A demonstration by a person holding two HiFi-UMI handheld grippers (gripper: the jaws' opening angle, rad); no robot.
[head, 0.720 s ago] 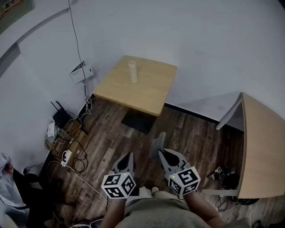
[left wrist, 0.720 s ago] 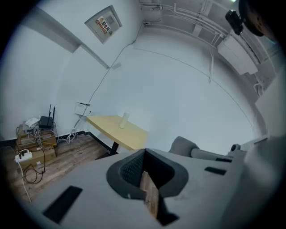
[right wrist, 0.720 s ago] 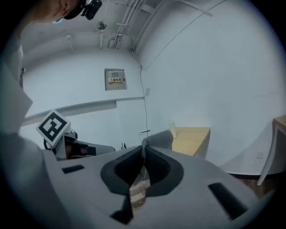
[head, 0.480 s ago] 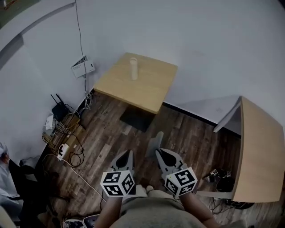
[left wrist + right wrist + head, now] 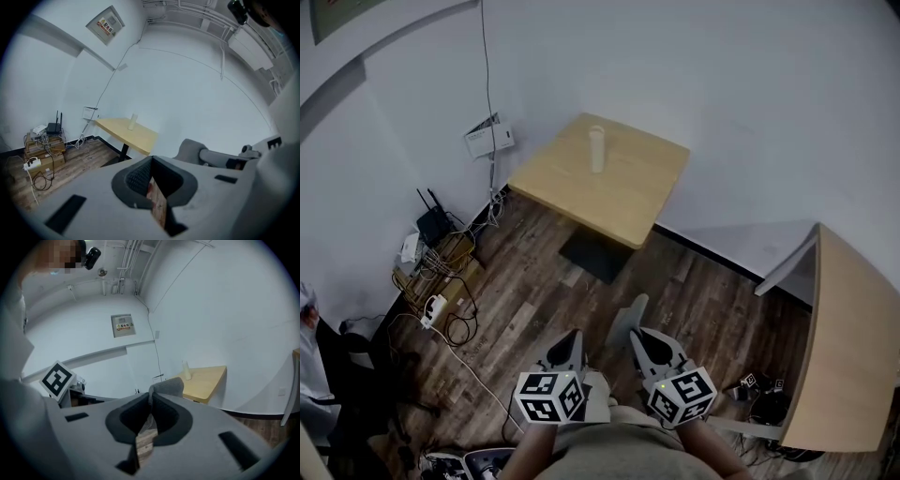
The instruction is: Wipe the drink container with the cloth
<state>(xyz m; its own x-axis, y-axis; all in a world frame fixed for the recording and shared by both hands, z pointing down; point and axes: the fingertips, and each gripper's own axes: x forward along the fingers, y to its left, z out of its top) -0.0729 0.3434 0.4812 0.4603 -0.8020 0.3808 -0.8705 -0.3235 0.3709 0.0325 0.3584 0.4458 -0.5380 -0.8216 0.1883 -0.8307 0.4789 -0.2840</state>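
Head view: drink container (image 5: 596,149) stands on the desk (image 5: 630,192), upper middle, well apart from me. Left gripper view: left hand-held gripper (image 5: 150,161) clenched, empty. Right gripper view: right hand-held gripper (image 5: 151,398) pinches what looks like the cloth (image 5: 167,386). I'd walk up first, then steady the container with left.

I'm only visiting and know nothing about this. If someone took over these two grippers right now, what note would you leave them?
Left gripper: jaws together, nothing in them.
Right gripper: shut on the grey cloth, which sticks out past its tips.
Drink container: upright on the wooden table by the wall, well ahead of both grippers.
Done: the cloth is picked up.
Left: walk to the table, perhaps steady the container with the left gripper, and wipe it.
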